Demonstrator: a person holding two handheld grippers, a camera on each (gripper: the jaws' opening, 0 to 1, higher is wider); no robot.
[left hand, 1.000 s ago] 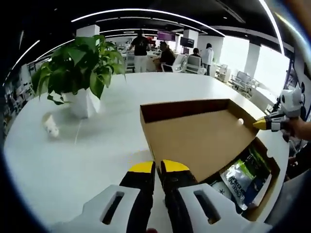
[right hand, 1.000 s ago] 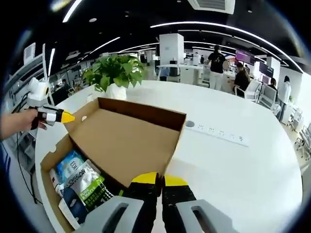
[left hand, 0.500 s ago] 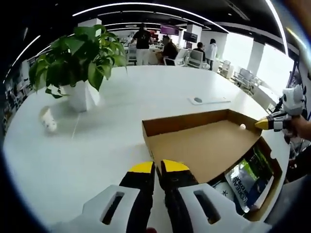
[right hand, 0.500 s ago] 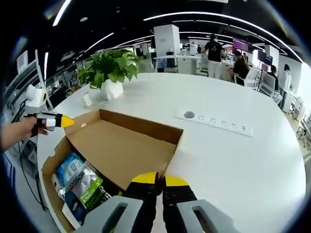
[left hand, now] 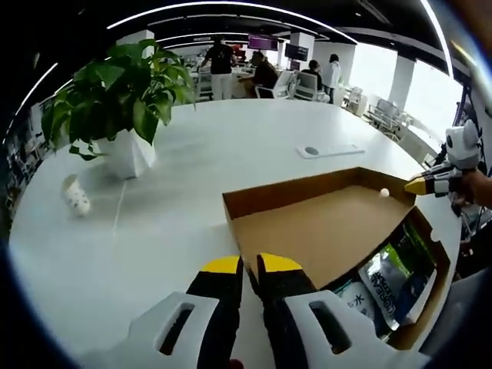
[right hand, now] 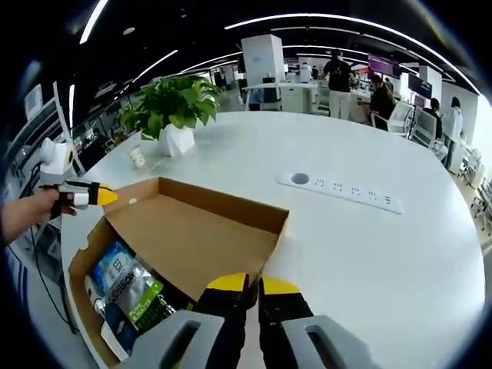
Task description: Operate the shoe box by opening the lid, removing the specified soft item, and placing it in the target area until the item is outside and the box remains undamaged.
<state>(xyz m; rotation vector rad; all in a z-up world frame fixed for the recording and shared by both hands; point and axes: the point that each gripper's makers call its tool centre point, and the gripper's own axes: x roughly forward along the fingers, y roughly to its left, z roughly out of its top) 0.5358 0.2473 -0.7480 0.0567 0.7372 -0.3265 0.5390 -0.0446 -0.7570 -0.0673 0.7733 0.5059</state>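
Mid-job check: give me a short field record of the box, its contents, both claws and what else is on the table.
box: open on the white table
lid: folded back, both claws at its corners
contents: soft packets inside
left claw: shut on lid
right claw: shut on lid
others: plant, power strip, small cup

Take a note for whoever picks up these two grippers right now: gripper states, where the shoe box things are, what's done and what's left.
Left gripper: jaws pinched on one front corner of the brown cardboard lid.
Right gripper: jaws pinched on the other front corner.
Brown cardboard shoe box sits at the edge of the round white table, lid swung up and back, box undamaged as far as shows.
Green, blue and white soft packets lie inside, untouched.
Done: lid open.
Left: release the lid, lift out the soft item, set it on the table. No target area is marked.
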